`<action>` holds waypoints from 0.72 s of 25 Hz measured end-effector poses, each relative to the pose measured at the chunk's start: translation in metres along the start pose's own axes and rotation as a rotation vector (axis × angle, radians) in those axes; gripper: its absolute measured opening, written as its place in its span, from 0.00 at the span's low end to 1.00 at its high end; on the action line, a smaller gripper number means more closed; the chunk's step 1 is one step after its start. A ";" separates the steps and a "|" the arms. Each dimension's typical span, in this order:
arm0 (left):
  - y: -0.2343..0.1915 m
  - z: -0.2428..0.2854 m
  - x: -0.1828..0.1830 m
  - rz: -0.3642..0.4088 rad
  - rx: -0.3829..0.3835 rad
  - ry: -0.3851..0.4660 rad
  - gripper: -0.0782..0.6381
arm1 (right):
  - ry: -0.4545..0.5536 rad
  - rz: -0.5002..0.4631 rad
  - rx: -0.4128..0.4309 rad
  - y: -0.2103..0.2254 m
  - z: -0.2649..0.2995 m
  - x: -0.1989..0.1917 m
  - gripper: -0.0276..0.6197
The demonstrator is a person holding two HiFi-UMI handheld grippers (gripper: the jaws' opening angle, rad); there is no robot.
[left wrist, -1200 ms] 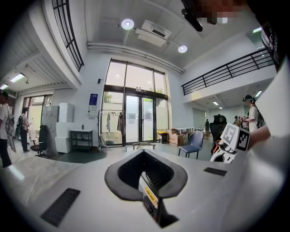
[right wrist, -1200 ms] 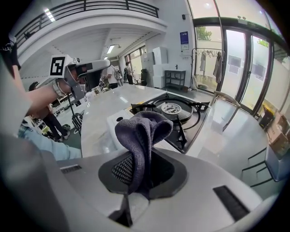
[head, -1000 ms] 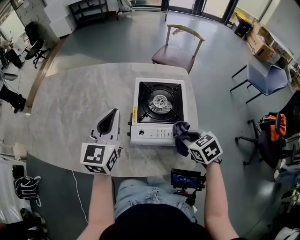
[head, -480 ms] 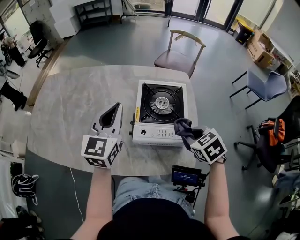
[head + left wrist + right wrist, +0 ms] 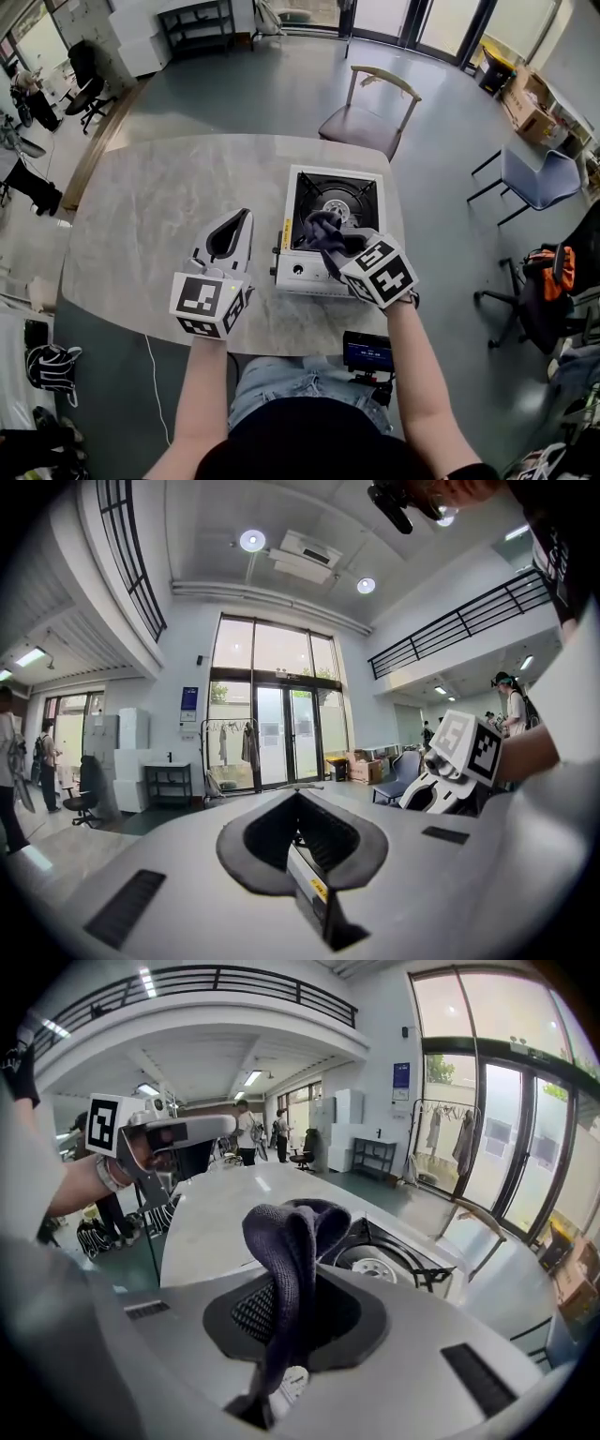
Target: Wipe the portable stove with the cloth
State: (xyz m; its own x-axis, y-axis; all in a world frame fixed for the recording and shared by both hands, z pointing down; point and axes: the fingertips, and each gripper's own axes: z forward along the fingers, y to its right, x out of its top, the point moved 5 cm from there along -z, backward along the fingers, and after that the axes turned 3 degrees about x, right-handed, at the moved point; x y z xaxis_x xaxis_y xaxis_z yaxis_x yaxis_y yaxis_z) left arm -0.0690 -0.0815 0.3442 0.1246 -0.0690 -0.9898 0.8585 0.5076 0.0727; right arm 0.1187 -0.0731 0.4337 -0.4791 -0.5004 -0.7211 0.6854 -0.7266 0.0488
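The white portable stove (image 5: 309,274), with its black top, sat flat on the right half of the bench (image 5: 159,216). The dark blue cloth (image 5: 322,228), bunched up, stood over the stove's near part, pinched in the right tongs (image 5: 342,248).

A grey marble-patterned table with rounded corners (image 5: 141,216) fills the middle of the head view. Just beyond its far edge stands a wooden chair with a curved backrest and brown seat (image 5: 361,120). To the right, well apart from the table, are a blue chair on black legs (image 5: 532,173) and a black office chair (image 5: 534,305) carrying an orange-and-black bag (image 5: 546,255). Brown cardboard boxes (image 5: 527,94) sit at the far right, and a black shelf unit (image 5: 192,21) stands at the far side of the room.
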 end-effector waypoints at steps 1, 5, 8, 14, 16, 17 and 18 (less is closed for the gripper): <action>-0.003 -0.002 -0.001 0.000 0.008 -0.005 0.12 | 0.000 0.013 0.012 -0.002 0.009 0.000 0.14; -0.018 -0.009 -0.007 -0.028 0.045 -0.012 0.12 | -0.034 0.030 0.038 -0.007 0.043 -0.002 0.14; -0.027 -0.010 -0.006 -0.051 0.066 -0.012 0.12 | -0.099 0.027 0.067 -0.012 0.064 -0.008 0.14; -0.027 -0.004 -0.006 -0.058 0.050 -0.014 0.12 | -0.182 -0.073 0.049 -0.018 0.088 -0.015 0.14; -0.025 0.000 -0.008 -0.058 0.039 -0.017 0.12 | -0.203 -0.077 0.062 -0.019 0.087 -0.013 0.14; -0.023 0.002 -0.008 -0.057 0.034 -0.017 0.12 | -0.214 -0.075 0.071 -0.018 0.087 -0.013 0.14; -0.021 0.004 -0.008 -0.055 0.027 -0.016 0.12 | -0.226 -0.073 0.078 -0.016 0.086 -0.014 0.14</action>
State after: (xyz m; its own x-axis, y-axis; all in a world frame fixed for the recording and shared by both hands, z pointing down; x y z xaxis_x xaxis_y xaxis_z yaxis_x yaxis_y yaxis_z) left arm -0.0861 -0.0952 0.3510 0.0846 -0.1100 -0.9903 0.8775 0.4790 0.0218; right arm 0.0670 -0.0953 0.5025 -0.6421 -0.5317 -0.5523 0.6046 -0.7942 0.0616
